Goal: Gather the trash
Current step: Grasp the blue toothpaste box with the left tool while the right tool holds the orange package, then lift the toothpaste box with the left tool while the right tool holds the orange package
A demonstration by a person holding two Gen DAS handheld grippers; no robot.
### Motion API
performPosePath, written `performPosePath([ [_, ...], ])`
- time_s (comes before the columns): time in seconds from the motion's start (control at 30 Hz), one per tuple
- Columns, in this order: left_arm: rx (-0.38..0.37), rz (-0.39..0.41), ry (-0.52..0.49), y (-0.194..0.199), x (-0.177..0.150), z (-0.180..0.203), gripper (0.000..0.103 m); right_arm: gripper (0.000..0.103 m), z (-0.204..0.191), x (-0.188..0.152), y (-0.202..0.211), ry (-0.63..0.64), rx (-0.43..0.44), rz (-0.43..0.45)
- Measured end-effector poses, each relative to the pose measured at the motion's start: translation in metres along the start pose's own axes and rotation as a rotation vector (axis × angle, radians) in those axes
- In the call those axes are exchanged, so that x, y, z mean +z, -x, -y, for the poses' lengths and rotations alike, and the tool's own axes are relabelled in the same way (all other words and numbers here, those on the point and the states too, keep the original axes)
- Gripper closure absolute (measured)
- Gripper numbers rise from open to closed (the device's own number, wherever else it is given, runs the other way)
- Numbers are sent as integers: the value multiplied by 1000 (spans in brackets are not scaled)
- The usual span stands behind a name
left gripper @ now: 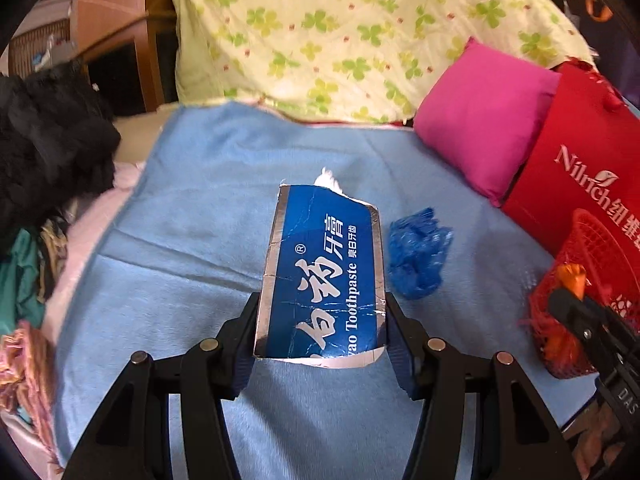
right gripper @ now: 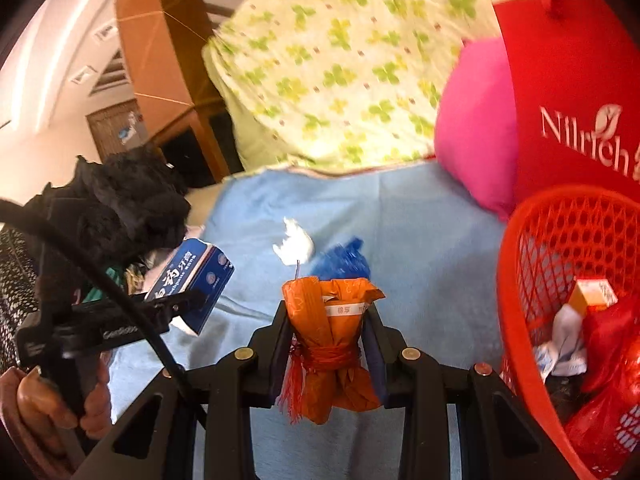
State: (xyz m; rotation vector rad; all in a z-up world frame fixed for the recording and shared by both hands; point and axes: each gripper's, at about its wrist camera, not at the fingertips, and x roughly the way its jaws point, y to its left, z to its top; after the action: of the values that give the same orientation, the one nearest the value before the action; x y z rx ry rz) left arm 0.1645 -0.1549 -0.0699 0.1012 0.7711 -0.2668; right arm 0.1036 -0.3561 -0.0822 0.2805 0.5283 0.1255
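Pink pillow (left gripper: 486, 120), clover-print quilt (left gripper: 340, 32) — red Nilrich bag (left gripper: 580, 176), blue blanket (left gripper: 192, 216)

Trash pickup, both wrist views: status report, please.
Left tool shut on toothpaste box, lifted. Right tool shut on orange wrapper bundle, beside red basket. White tissue and blue plastic wad left on blue blanket. Nothing blocking.

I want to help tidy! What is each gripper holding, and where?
Left gripper: blue toothpaste box, by its near end. Right gripper: orange wrapped bundle, around its tied middle.
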Motion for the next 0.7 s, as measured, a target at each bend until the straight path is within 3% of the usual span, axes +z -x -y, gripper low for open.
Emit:
performPosePath([
  [0.23,68,64,-54,37,-3,11,44,67,-17,4,26,49,48,107],
  [0.7,120,111,-93,72,-13,21,44,67,-33,9,43,70,77,192],
])
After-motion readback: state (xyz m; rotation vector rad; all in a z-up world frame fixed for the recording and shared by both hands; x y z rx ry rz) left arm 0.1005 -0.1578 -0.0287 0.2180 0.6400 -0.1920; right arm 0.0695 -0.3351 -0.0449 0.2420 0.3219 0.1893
